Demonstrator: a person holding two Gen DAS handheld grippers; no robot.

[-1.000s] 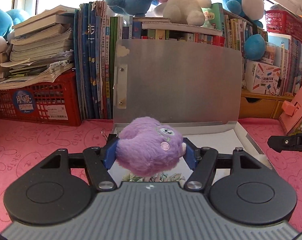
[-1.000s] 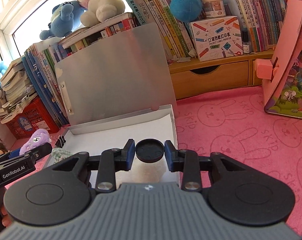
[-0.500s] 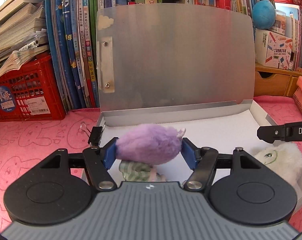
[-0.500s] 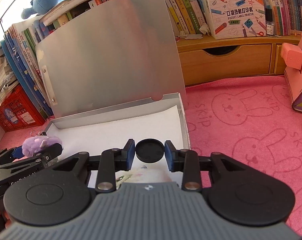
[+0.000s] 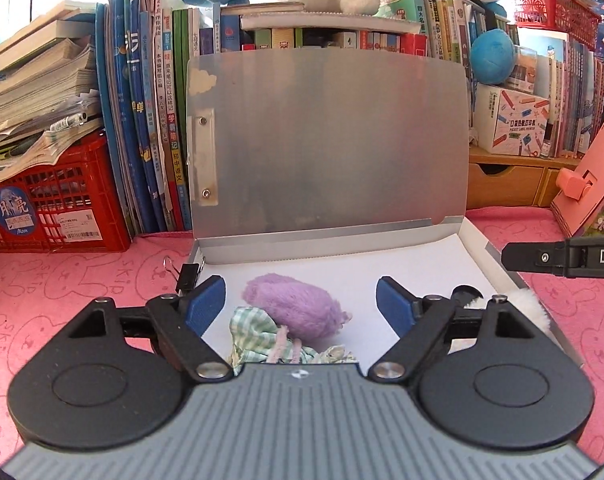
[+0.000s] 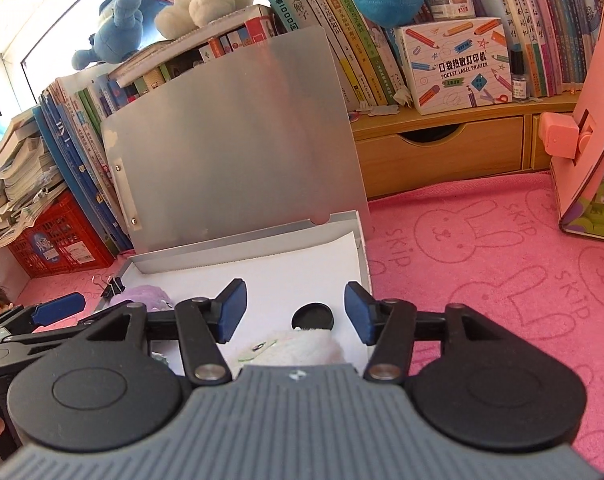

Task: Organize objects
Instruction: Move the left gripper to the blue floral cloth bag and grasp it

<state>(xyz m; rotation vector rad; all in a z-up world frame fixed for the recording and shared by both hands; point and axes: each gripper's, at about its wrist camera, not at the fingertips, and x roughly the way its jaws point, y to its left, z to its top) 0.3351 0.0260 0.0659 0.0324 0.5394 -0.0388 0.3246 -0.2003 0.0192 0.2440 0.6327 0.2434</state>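
Note:
A flat grey box (image 5: 501, 264) with its lid (image 5: 325, 140) raised lies on the pink mat. A purple plush toy (image 5: 294, 310) lies inside it on white paper, with a green checked cloth (image 5: 258, 336) beside it. My left gripper (image 5: 300, 304) is open just above the purple toy, apart from it. My right gripper (image 6: 294, 314) is open over the box's right part. A black round cap (image 6: 312, 317) lies on the paper between its fingers, next to a white plush toy (image 6: 298, 350). The purple toy also shows in the right wrist view (image 6: 142, 295).
A black binder clip (image 5: 188, 274) sits at the box's left rim. Books, a red crate (image 5: 50, 208) and plush toys line the back. A wooden drawer unit (image 6: 441, 152) and a pink stand (image 6: 589, 128) are at the right. Pink mat (image 6: 481, 264) surrounds the box.
Both grippers have opened. The purple toy has dropped from my left gripper into the box. The black cap has dropped from my right gripper onto the paper.

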